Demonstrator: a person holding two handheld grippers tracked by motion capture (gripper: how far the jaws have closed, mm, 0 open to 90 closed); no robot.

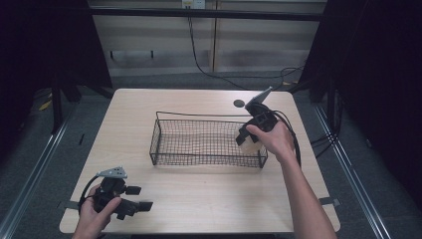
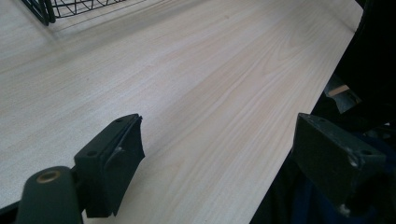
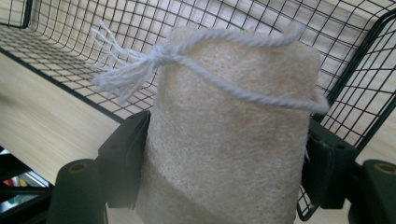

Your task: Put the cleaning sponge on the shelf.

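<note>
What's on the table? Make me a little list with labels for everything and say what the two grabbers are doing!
table: light wooden top
basket: black wire basket, mid-table
held thing: beige loofah pad with a white string loop, at the basket's right end
right gripper: shut on the loofah pad, one jaw on each side, over the basket
left gripper: open, nothing between its jaws, near the table's front left corner
hands: one hand on each gripper
</note>
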